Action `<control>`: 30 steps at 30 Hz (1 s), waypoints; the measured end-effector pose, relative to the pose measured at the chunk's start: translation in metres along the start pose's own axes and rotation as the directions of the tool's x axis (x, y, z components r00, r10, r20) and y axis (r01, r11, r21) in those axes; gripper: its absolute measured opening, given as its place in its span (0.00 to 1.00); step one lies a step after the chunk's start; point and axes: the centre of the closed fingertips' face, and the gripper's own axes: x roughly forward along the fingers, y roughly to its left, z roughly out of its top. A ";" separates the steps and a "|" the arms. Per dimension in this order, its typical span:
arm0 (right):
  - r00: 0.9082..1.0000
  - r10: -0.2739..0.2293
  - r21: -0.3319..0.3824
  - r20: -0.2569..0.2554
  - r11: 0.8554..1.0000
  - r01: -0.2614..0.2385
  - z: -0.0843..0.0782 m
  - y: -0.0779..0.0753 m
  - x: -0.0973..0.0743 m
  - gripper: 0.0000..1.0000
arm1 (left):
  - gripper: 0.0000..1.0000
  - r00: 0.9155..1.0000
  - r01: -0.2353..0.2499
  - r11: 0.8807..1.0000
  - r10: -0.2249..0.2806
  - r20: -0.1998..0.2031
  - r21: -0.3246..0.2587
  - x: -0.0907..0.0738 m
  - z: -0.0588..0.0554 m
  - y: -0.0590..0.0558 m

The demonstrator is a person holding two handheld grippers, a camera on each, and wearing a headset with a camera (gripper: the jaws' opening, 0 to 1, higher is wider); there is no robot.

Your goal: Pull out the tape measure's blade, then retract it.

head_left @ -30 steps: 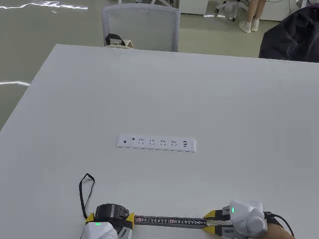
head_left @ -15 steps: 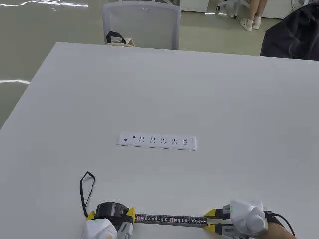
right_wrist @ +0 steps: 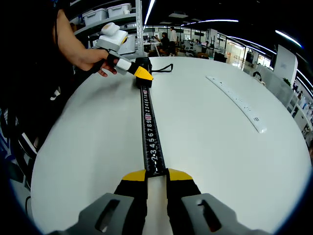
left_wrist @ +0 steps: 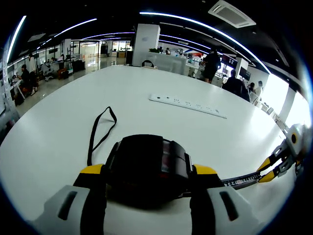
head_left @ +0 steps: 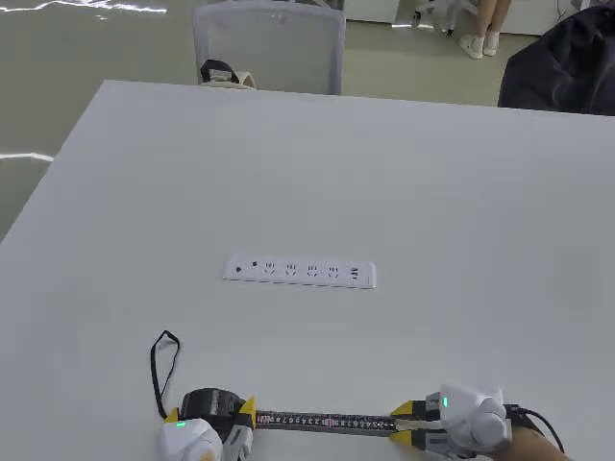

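Note:
A black tape measure case sits near the table's front edge, held between the yellow-tipped jaws of my left gripper. Its black wrist strap loops away on the table. The dark numbered blade runs out flat along the table to the right. My right gripper is shut on the blade's end. In the right gripper view the case lies at the blade's far end, with the left gripper on it.
A white power strip lies across the middle of the white table. A grey chair stands at the far edge. A dark garment is at the far right.
None in the grippers or the tape: the blade's length looks the same. The head view has shifted slightly.

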 end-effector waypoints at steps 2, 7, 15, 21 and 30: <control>1.000 0.001 -0.001 0.000 1.000 -0.001 0.000 0.000 0.001 0.12 | 0.67 1.000 0.005 1.000 -0.005 -0.001 -0.001 0.000 0.000 0.000; 1.000 0.007 -0.005 -0.001 1.000 -0.007 0.005 0.001 0.003 0.12 | 0.67 1.000 0.012 1.000 -0.012 -0.005 -0.003 0.002 -0.002 0.001; 1.000 0.009 -0.009 -0.002 1.000 -0.009 0.008 0.001 0.006 0.12 | 0.66 1.000 0.017 1.000 -0.017 -0.008 -0.012 0.006 -0.005 0.004; 1.000 0.007 -0.003 0.002 1.000 -0.007 0.011 -0.001 0.008 0.12 | 0.66 1.000 0.023 0.999 -0.023 -0.008 -0.022 0.006 -0.005 0.004; 1.000 0.011 -0.007 0.010 1.000 -0.011 0.023 0.000 0.015 0.12 | 0.66 1.000 0.028 0.999 -0.029 -0.013 -0.036 0.002 -0.003 0.001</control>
